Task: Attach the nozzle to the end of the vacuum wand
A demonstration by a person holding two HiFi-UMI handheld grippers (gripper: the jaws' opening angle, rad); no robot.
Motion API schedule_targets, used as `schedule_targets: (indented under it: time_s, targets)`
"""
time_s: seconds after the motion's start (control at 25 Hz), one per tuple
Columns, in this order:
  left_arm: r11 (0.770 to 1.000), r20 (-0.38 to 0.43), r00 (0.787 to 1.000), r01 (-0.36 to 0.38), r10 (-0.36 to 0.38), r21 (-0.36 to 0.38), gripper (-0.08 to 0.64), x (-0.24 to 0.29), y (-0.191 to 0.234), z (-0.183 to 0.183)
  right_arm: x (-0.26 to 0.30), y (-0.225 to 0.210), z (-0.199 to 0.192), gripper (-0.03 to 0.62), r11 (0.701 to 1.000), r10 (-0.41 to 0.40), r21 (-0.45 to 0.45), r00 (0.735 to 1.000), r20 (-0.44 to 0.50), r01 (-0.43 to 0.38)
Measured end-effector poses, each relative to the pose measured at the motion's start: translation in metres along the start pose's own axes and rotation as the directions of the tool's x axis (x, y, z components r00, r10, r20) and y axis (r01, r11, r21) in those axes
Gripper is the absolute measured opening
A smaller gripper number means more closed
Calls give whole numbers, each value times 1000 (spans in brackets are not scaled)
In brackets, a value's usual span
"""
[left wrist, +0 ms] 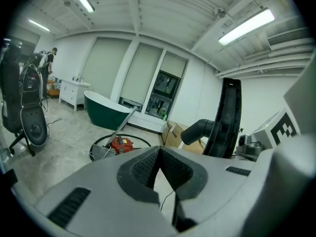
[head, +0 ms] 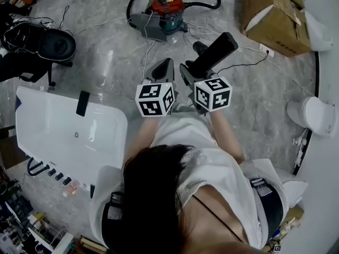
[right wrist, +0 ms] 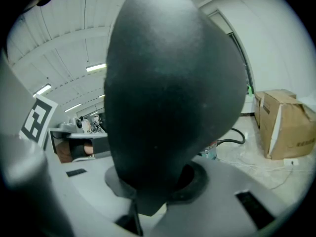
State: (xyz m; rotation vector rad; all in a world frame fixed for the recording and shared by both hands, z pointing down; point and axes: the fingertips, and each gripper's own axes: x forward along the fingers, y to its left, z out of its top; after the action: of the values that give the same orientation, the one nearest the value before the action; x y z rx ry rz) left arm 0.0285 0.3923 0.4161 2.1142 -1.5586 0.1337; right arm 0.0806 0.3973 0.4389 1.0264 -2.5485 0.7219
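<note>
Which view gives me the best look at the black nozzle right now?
Head view: the nozzle shows whole, clamped in the right gripper. In the left gripper view the nozzle stands side-on at the right. The right gripper view is too close: the nozzle fills it as a dark mass.

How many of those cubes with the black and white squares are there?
2. One cube rides the left gripper, the other cube rides the right gripper, side by side in the head view. None seems hidden.
</note>
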Motion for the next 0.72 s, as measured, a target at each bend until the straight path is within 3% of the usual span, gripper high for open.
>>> schedule_targets:
  time_s: [0.72]
  targets:
    - [999, -17, 999, -38, 38, 7, 3, 13, 21, -8, 8, -4, -3, 100, 999, 25, -25, 999, -39, -26]
